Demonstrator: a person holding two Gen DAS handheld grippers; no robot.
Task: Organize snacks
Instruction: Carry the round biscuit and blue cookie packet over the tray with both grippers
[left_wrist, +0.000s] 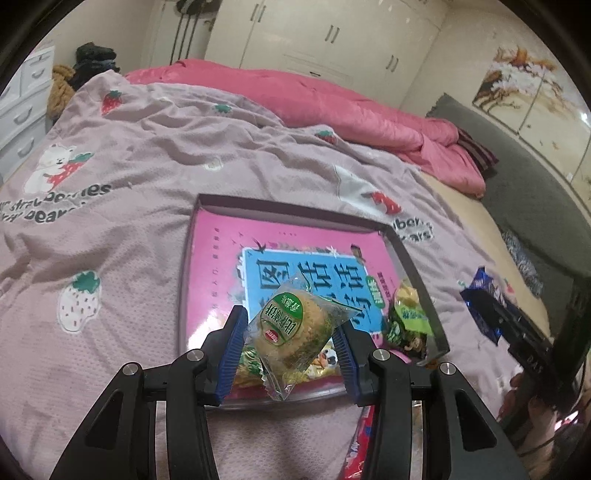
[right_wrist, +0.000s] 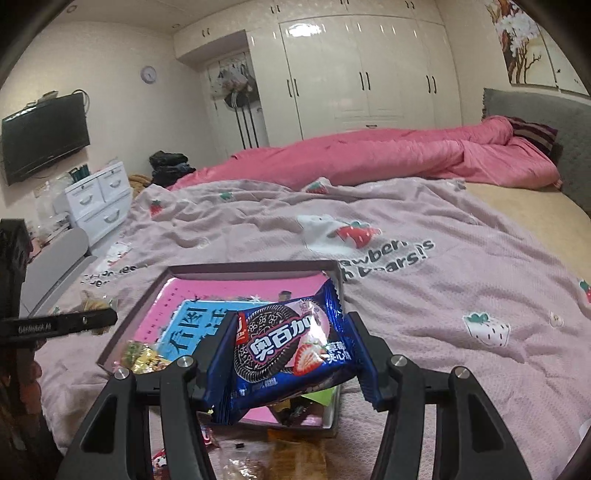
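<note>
My left gripper (left_wrist: 293, 334) is shut on a clear-wrapped green-label biscuit pack (left_wrist: 295, 328) and holds it above the near edge of a shallow box (left_wrist: 406, 251) with a pink and blue book cover in its bottom. My right gripper (right_wrist: 291, 354) is shut on a blue strawberry sandwich-cookie pack (right_wrist: 291, 347) and holds it over the same box (right_wrist: 258, 266). Green and yellow snack packs (left_wrist: 406, 314) lie in the box's near right corner. The right gripper with its blue pack (left_wrist: 484, 295) shows at the right of the left wrist view.
The box sits on a pink strawberry-print blanket (right_wrist: 424, 295) on a bed. More snack wrappers (right_wrist: 258, 454) lie on the blanket by the box's near side. A rolled pink quilt (right_wrist: 369, 155) lies at the far side. White drawers (right_wrist: 96, 199) stand to the left.
</note>
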